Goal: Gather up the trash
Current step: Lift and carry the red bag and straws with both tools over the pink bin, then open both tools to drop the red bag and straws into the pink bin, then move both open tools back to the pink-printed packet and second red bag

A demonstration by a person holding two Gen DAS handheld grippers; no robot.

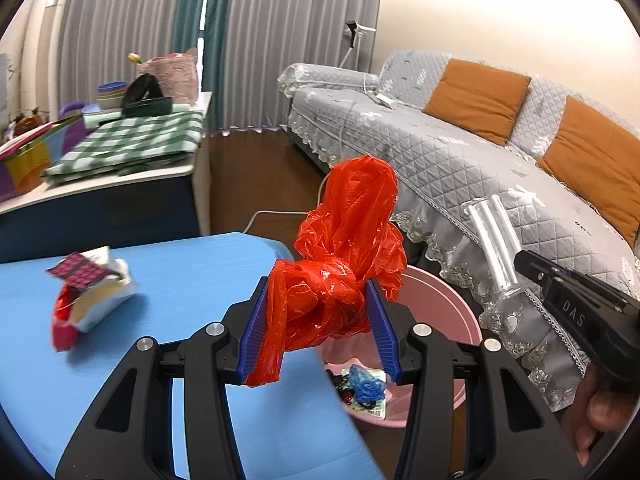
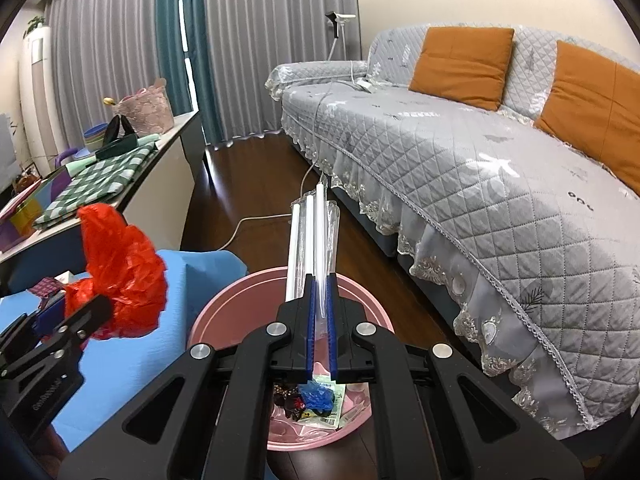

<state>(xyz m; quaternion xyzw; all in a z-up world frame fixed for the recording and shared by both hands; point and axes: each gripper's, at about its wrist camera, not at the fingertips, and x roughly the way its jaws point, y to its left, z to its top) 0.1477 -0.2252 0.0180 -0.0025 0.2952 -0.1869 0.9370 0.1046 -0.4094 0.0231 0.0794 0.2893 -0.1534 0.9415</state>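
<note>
Above the pink bin [image 2: 288, 292] on the floor, two claws each carry one piece of trash. The left claw [image 1: 320, 320] is clamped on one crumpled red plastic bag [image 1: 344, 248], held over the edge of the blue surface [image 1: 192, 280] beside the bin. The right claw [image 2: 320, 332] is pinched tight on one clear packet of straws [image 2: 312, 236], three white straws showing, which sticks up over the bin's rim. One more crumpled wrapper [image 1: 86, 292] lies on the surface, well apart from the bag. Several scraps, a blue one among them, lie in the bin. A grey sofa [image 2: 460, 152] with two orange cushions stands just beside the bin.
</note>
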